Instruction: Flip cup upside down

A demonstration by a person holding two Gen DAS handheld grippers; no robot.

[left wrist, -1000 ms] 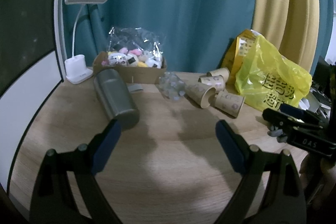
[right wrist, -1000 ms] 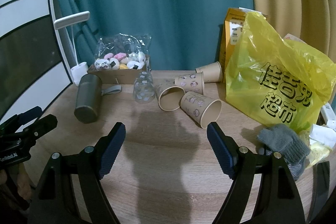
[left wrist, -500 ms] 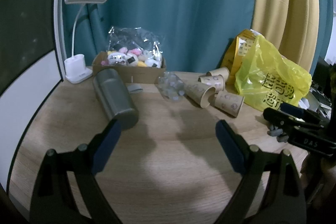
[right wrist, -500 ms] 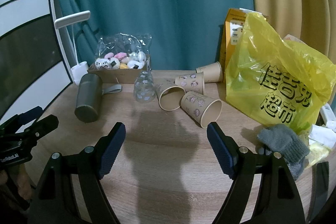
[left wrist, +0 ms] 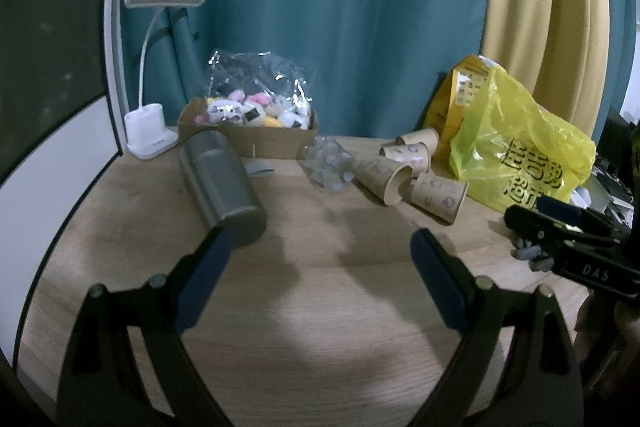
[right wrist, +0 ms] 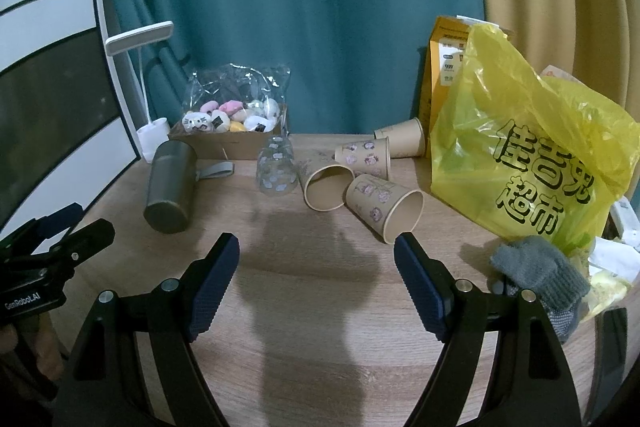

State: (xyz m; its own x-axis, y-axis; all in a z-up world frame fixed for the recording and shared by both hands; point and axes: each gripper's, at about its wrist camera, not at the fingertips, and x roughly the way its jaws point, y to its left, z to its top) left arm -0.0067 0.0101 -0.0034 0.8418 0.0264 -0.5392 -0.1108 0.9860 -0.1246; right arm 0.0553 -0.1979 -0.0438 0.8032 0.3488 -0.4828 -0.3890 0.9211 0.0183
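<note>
Several brown paper cups lie on their sides at the back of the wooden table; the nearest cup point(right wrist: 384, 207) points its mouth toward me, another point(right wrist: 323, 179) lies beside it, and they also show in the left wrist view point(left wrist: 438, 195). A clear patterned cup point(right wrist: 277, 171) stands mouth down left of them. A grey steel tumbler point(left wrist: 222, 187) lies on its side. My left gripper point(left wrist: 320, 281) is open and empty, just right of the tumbler's end. My right gripper point(right wrist: 316, 281) is open and empty, short of the nearest paper cup.
A yellow plastic bag point(right wrist: 532, 155) and a grey glove point(right wrist: 538, 273) sit at the right. A cardboard tray of plush toys point(right wrist: 230, 125) and a white desk lamp point(left wrist: 150, 137) stand at the back left before a teal curtain.
</note>
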